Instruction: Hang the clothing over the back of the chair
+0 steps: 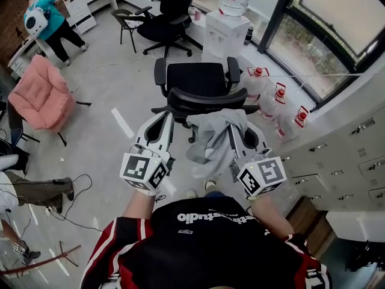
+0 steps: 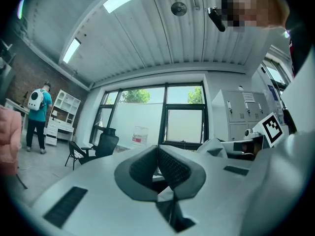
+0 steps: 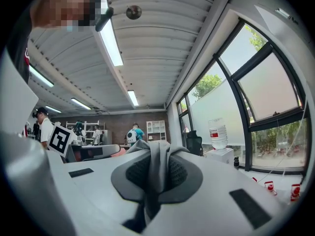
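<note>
- The right gripper (image 3: 157, 155) has its fingers (image 3: 183, 173) pinched narrow on a fold of the grey clothing (image 1: 212, 138), which fills the slot between the pads.
- The left gripper (image 2: 157, 154) has its fingers closed together with nothing between them. It is held level just left of the cloth.
- The clothing bunches over the right gripper and droops below it in loose folds. It looks soft, light and limp, and would likely slide off a smooth edge if laid unevenly.
- Held at one point it is only a lump. I judge the left gripper should take a second edge, at a shoulder or hem, so the cloth can be spread wide.
- The black chair (image 1: 198, 80) stands just beyond both grippers, with its backrest (image 1: 207, 98) on the near side and its seat on the far side.
</note>
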A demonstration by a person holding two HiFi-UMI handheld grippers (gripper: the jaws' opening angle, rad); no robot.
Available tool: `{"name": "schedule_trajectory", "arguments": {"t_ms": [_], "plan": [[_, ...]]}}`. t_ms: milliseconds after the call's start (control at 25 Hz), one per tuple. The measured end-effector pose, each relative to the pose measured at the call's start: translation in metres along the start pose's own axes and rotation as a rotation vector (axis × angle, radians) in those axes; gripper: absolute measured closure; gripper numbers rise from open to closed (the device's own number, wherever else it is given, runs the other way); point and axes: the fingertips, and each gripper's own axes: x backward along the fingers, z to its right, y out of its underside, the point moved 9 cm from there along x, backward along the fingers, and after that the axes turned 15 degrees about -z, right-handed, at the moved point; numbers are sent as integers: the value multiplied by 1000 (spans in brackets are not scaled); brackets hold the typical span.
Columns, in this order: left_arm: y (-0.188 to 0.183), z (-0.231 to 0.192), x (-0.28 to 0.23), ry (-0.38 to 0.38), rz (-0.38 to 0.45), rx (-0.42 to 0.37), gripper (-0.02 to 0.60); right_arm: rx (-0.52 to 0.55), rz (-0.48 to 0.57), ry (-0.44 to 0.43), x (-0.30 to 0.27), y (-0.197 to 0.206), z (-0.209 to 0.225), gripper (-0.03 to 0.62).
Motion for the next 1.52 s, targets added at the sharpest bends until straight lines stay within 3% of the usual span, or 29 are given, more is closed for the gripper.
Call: {"name": "schedule_trajectory", "arguments": {"t_ms": [680, 960, 1280, 1520], "plan": [[-21, -16, -62, -31, 9, -9, 557, 34, -4, -88, -55, -23, 53, 571], [-32, -21, -89, -58, 25, -5, 558, 63, -26, -171, -89, -37, 84, 571], [-34, -25, -113, -82, 20, 6, 557, 156, -88, -357, -141, -53, 127, 570], [-33, -29, -134, -95, 12, 12, 558, 189, -108, -406, -170, -57, 149, 571]]}}
